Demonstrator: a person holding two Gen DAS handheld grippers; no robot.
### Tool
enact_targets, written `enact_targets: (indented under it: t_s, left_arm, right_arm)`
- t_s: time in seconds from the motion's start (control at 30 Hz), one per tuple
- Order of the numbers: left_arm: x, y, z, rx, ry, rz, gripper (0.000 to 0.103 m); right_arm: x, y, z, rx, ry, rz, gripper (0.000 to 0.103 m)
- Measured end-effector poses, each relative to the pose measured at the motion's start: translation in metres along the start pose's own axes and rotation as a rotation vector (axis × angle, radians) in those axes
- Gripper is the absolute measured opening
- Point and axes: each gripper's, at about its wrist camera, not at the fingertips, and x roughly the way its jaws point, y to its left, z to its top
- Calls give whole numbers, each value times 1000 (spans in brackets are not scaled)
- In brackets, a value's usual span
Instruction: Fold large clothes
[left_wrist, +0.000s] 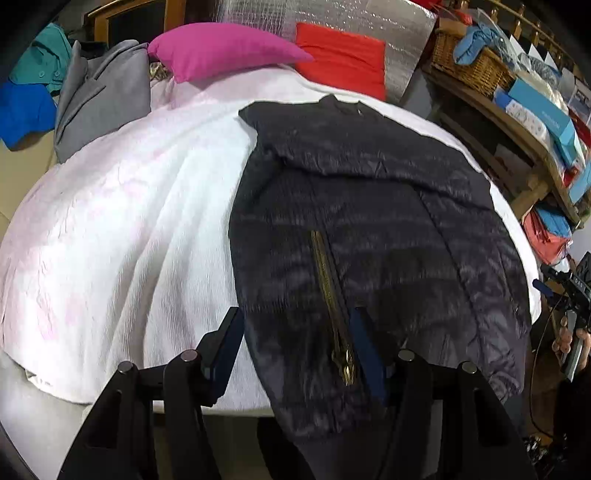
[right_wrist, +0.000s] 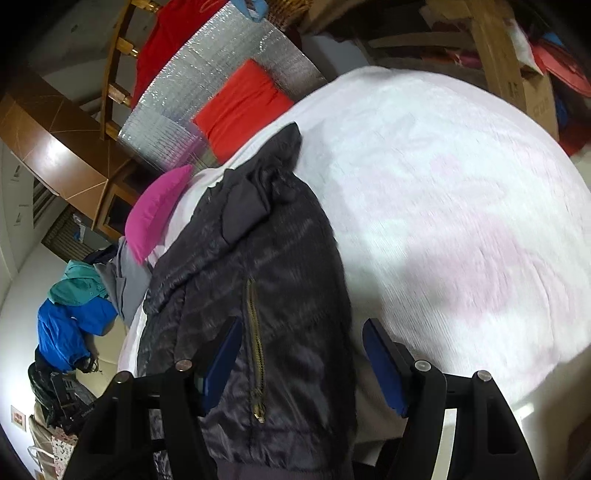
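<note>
White textured bedspread (left_wrist: 122, 229) covers the bed; the dark quilted jacket (left_wrist: 369, 229) lies on it, sleeves folded in, hem hanging over the near edge. Slippery shell fabric: judged likely to slide off the bed or spring open if pulled by one corner only. Left gripper (left_wrist: 295, 343) has its fingers spread either side of the hem, around the brass zipper (left_wrist: 332, 295); nothing pinched. Right gripper (right_wrist: 301, 354) also spread, straddling the jacket's side edge. Risk: pads closing on the top layer alone, or snagging the zipper pull, so the fold skews.
</note>
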Motion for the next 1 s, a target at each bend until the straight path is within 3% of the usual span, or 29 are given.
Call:
enact_targets:
  t_s: [0.23,0.6,0.73,1.0]
  left_arm:
    - [7,8,-8,-43,29,6,61]
    - [21,22,-60,-111,134,-17,61]
    - [13,16,-64,-102,121,-49,61]
    - [1,13,-81,-88,126,-85,62]
  right_arm:
    - [15,-3,-7,8,38,-8,71]
    - [30,-15,-25,57,90,8,71]
    - [24,-4,-29,30,93,40,71]
    - [-1,-8,-38,27,69,22,71]
